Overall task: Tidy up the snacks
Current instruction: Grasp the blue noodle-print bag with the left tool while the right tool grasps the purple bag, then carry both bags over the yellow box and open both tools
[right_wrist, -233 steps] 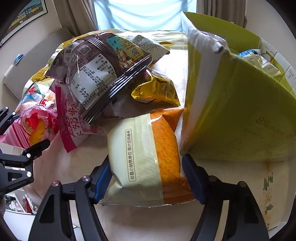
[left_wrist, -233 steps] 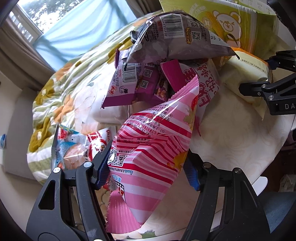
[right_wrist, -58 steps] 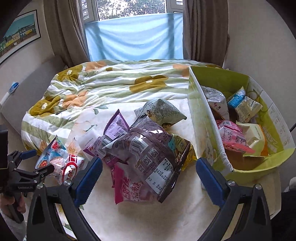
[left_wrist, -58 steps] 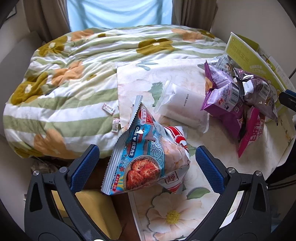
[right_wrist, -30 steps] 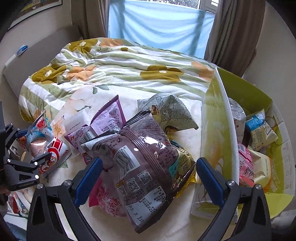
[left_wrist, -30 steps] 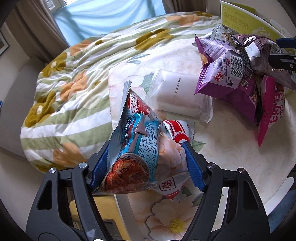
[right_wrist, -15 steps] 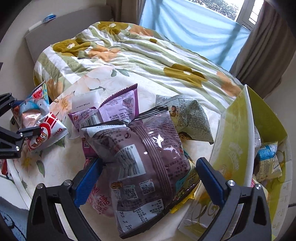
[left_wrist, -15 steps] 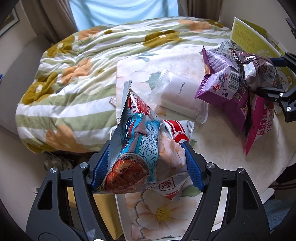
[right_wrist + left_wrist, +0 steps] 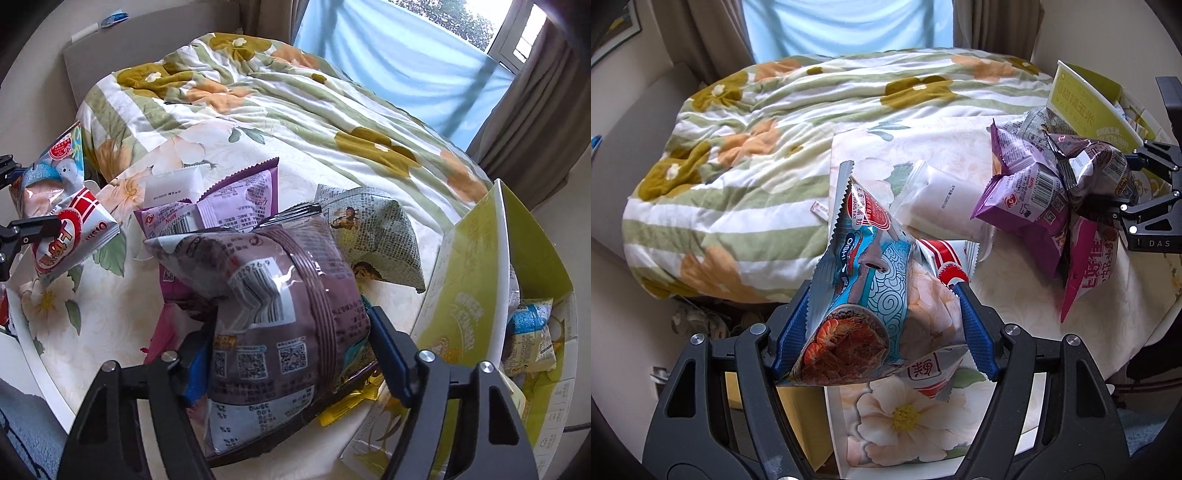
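Observation:
My left gripper (image 9: 882, 325) is shut on a blue and red shrimp-cracker bag (image 9: 871, 295) and holds it at the table's left edge; the bag also shows in the right wrist view (image 9: 62, 206). My right gripper (image 9: 288, 354) is shut on a brown-purple snack bag (image 9: 280, 302) on top of the pile; the bag also shows in the left wrist view (image 9: 1097, 170). A purple bag (image 9: 225, 210), a pink bag (image 9: 1086, 258), a white packet (image 9: 942, 203) and a newsprint-patterned bag (image 9: 373, 236) lie on the table.
A yellow-green cardboard box (image 9: 476, 266) with several snacks inside stands at the right. The round table has a floral cloth (image 9: 905, 417). A bed with a flowered quilt (image 9: 757, 147) is behind it. A yellow packet (image 9: 351, 402) lies under the brown-purple bag.
My right gripper has closed on the brown-purple bag. My left gripper closed on the shrimp-cracker bag about a second ago and keeps holding it.

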`<state>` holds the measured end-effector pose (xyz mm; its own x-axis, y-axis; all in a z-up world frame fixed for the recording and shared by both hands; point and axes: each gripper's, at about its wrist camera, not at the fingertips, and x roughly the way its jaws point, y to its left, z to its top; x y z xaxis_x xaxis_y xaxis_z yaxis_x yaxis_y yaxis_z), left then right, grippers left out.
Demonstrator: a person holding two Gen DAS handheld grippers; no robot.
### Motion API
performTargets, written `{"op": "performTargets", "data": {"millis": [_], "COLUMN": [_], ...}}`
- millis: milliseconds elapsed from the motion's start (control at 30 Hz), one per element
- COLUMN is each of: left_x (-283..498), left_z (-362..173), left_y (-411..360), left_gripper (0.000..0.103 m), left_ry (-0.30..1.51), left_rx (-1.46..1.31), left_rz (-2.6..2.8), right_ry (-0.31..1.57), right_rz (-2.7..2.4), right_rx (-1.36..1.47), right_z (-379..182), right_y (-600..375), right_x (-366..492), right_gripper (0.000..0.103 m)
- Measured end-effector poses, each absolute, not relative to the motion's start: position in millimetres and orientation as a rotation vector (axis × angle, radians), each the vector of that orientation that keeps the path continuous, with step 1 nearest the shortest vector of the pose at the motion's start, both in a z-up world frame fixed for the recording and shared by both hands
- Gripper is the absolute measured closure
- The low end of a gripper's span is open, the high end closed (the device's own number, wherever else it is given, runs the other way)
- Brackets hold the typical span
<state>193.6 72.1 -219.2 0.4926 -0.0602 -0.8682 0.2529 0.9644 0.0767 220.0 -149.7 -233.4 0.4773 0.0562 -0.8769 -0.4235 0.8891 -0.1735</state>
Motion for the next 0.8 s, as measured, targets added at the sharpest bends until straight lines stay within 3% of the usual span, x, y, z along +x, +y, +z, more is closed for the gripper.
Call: {"op": "performTargets", "data": {"millis": [433,800], "left_x": [190,200], "left_z": [-172,-99], "left_y": [74,34], "left_gripper": [0.032,0.032], "left_ry": [0.946,0.781], "left_rx": [0.193,0.16], "left_rz": [-0.245,-0.414], "right_ry": [0.947,0.829], "right_rz": [0.22,0.042], "right_rx": [-0.246,-0.045], "right_z": [-187,-108], "right_y": [-150,-171], "right_x": [200,165], "right_gripper": [0.038,0.038]}}
